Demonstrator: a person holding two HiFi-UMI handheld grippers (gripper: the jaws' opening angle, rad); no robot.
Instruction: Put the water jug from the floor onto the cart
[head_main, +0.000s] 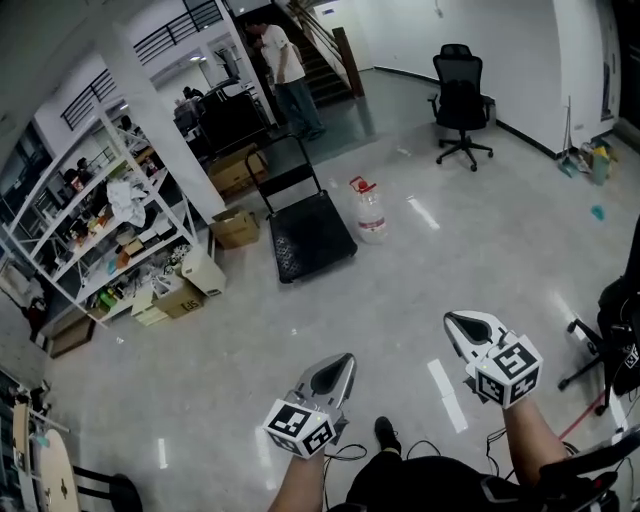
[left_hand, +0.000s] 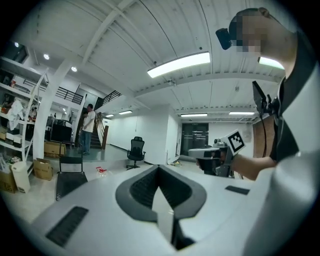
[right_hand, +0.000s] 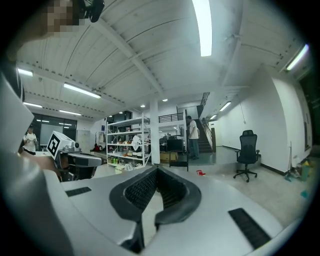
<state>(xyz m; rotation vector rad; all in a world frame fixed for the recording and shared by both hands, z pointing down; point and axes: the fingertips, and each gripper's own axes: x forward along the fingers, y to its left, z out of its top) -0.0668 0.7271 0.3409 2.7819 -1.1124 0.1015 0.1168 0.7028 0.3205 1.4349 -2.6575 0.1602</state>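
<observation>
The water jug (head_main: 370, 212), clear with a red cap and handle, stands on the floor just right of the flat black cart (head_main: 310, 236). Both are far ahead of me. My left gripper (head_main: 343, 361) and right gripper (head_main: 456, 320) are held low and side by side, pointing toward them, each shut with nothing between the jaws. In the left gripper view the jug (left_hand: 101, 171) is small beside the cart (left_hand: 69, 181), beyond my left gripper (left_hand: 159, 172). The right gripper view shows the jug (right_hand: 200, 173) far off past my right gripper (right_hand: 156, 174).
A white shelving rack (head_main: 100, 230) full of items lines the left, with cardboard boxes (head_main: 236, 227) at its foot and a white pillar (head_main: 165, 135). A person (head_main: 290, 75) stands by the stairs behind the cart. A black office chair (head_main: 462, 105) stands at the back right.
</observation>
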